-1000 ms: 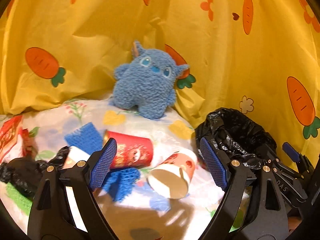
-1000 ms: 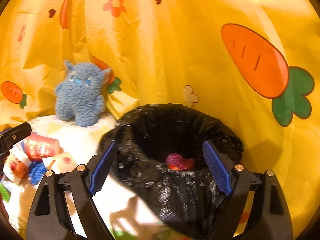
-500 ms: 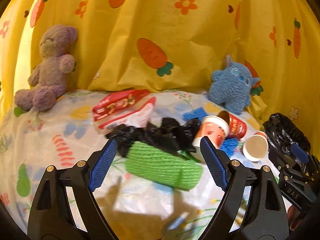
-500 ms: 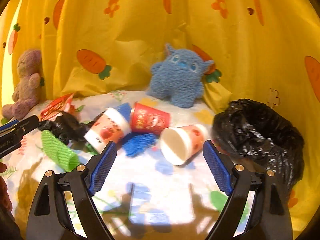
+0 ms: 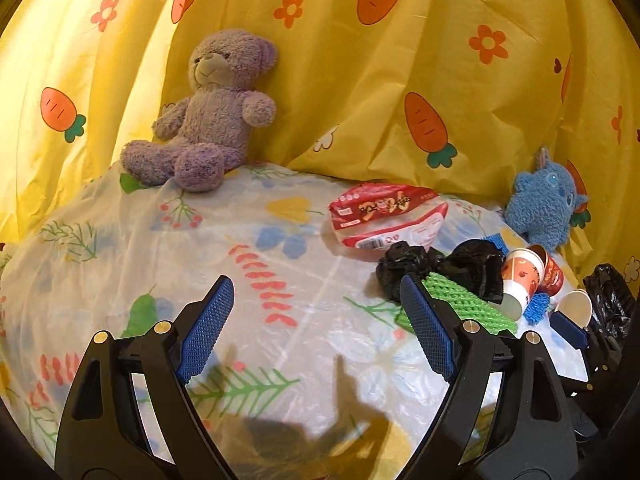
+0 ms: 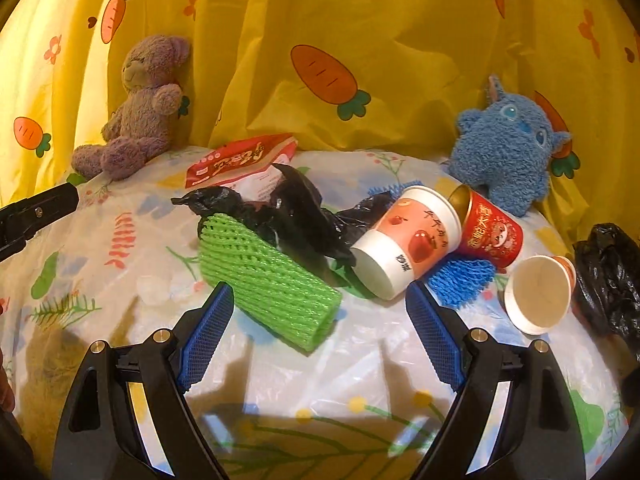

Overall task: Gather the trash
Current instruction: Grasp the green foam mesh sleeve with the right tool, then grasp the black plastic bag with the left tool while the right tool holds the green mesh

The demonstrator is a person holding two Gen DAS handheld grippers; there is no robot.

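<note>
Right gripper (image 6: 320, 332) and left gripper (image 5: 316, 328): jaws apart, empty. Advise the right straddle the green foam net (image 6: 268, 280) mid-table, squeezing across its width, clear of the black bag scrap (image 6: 296, 212).

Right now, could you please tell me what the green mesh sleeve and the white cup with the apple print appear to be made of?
The green mesh sleeve looks like soft foam netting: a matte, open diamond lattice forming a hollow tube. The white cup with the apple print seems to be coated paper: a rolled rim, a printed wall with slight sheen and a plain white base; the coating is a guess.
</note>
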